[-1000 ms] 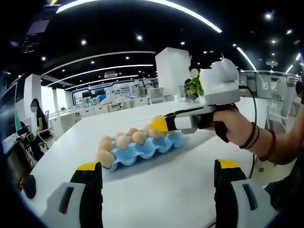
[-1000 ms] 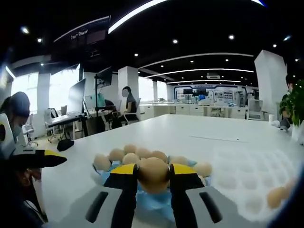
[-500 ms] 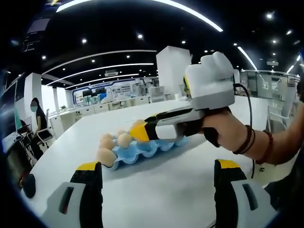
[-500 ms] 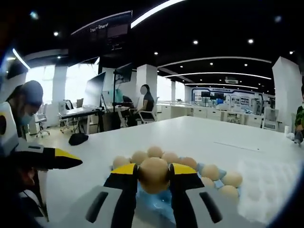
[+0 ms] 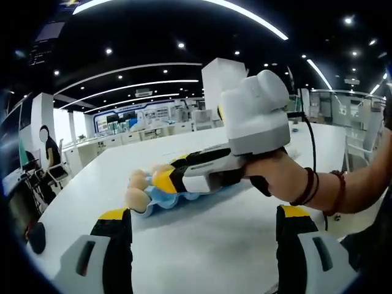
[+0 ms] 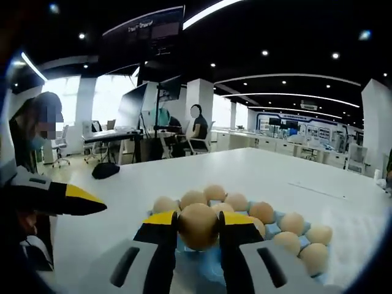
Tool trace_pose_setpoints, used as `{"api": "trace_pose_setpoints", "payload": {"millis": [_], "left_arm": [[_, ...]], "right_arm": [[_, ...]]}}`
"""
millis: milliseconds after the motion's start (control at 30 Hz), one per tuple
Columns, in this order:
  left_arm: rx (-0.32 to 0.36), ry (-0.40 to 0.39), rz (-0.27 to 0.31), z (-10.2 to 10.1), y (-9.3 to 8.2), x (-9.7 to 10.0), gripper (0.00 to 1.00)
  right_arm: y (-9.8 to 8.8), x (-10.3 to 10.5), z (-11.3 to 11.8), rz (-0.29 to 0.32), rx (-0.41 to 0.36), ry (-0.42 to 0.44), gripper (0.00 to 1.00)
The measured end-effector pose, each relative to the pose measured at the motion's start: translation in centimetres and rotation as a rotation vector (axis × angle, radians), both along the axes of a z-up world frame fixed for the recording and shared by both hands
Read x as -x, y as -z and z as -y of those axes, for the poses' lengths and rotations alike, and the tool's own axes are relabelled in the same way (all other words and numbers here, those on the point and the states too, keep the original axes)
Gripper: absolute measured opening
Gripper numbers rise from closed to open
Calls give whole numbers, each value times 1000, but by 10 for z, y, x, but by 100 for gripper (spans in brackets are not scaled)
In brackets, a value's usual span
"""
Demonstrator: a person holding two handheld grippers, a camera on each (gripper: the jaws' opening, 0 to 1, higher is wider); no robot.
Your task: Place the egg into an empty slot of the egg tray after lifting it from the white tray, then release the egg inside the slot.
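Right gripper [image 6: 198, 228]: jaws clamped on the egg [image 6: 198, 225], held just above the near end of the blue egg tray [image 6: 283, 220] on the white table [image 6: 257, 177]; most slots are seen filled. Left gripper [image 5: 205, 242]: jaws spread wide with nothing between them, held low over the table, short of the egg tray.

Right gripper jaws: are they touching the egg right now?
Touching. In the right gripper view, the right gripper has both yellow-tipped jaws pressed against the sides of the egg, with no gap, above the blue egg tray.
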State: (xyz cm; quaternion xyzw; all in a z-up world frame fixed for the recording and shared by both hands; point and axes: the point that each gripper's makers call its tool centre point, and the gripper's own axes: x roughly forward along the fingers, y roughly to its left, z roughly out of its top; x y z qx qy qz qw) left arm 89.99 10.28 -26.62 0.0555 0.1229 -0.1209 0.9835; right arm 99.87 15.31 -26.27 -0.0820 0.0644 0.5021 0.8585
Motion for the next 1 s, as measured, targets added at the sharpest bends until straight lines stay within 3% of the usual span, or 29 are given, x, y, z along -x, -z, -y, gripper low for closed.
{"api": "trace_pose_setpoints", "payload": {"millis": [333,533,833,1000], "left_arm": [[-3,-4,-2,1,0,3,100],[-9,-3,-8,0,1,4,100],[-15,-8,-7,-3,0,4,100],[-13,-10,-4,-4,-1,5,100]], "right_arm": [[14,1,-8,34,43,-13,28],[20,1,-9,20,48,-20,28],[19,3,-9,48,39,-27,29],[13,2,-4,57,9,-14,36]]}}
